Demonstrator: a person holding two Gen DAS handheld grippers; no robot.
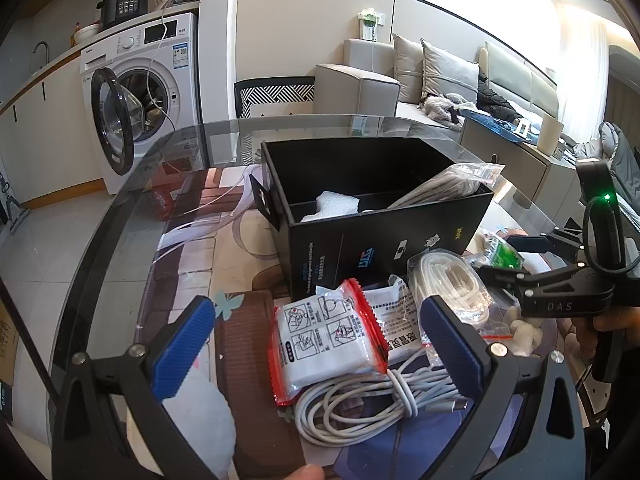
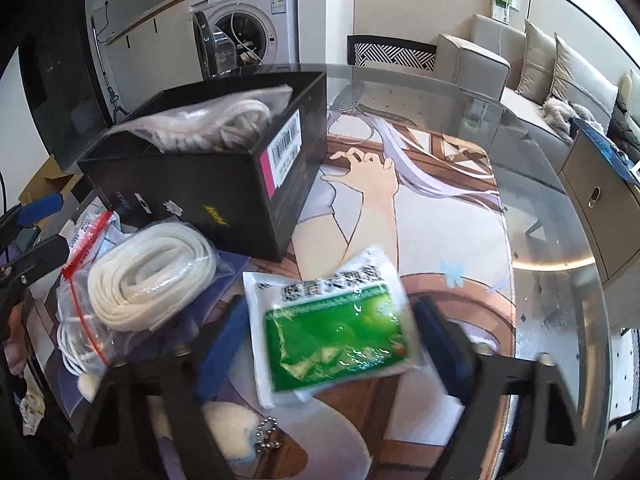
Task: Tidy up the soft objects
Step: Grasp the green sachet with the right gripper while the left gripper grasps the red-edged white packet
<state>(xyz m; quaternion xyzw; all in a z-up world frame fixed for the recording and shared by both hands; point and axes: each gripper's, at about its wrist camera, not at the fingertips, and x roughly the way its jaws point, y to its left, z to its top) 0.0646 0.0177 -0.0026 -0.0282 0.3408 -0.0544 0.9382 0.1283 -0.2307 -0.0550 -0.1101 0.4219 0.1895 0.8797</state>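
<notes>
Both claws wide: left claw empty, right claw around green packet

Washing machine left, beige sofa right.

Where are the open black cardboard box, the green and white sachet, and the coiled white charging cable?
Open black cardboard box (image 1: 384, 248): left wrist view, its near side wall.
Green and white sachet (image 2: 336, 336): right wrist view, its green printed panel.
Coiled white charging cable (image 1: 360, 404): left wrist view, middle of its loops.

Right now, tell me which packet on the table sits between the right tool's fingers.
The green-and-white packet, between the right tool fingers. The red-edged packet lies by the left tool; the bagged white cord sits beside the black box.
</notes>
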